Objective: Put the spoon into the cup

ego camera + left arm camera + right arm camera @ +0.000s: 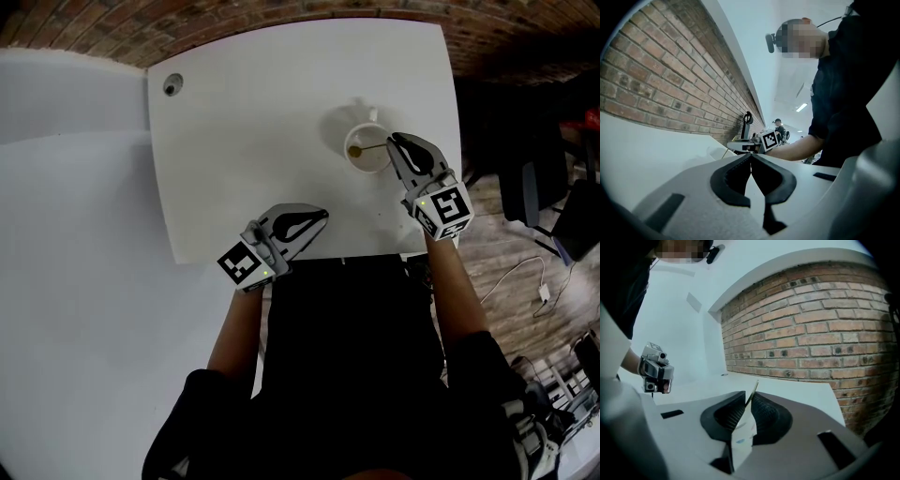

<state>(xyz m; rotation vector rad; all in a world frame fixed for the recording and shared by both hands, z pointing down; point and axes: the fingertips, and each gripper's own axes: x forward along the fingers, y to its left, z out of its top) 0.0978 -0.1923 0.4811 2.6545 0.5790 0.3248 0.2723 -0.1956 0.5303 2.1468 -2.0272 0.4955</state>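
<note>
Two units: left gripper (322, 217) jaws together; right gripper (395, 140) jaws slightly apart, flanking slender gold spoon (367, 147) in round white cup (371, 172).

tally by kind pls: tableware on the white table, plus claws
cup: 1
spoon: 1
claws: 2 (left claw, right claw)
Total: 4

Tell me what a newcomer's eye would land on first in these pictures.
The white cup, on the far right part of the white table, with a golden spoon in it, draws the eye first. The right gripper is at the cup's rim with the spoon's handle between its slightly parted jaws. The left gripper sits shut at the table's near edge.
</note>
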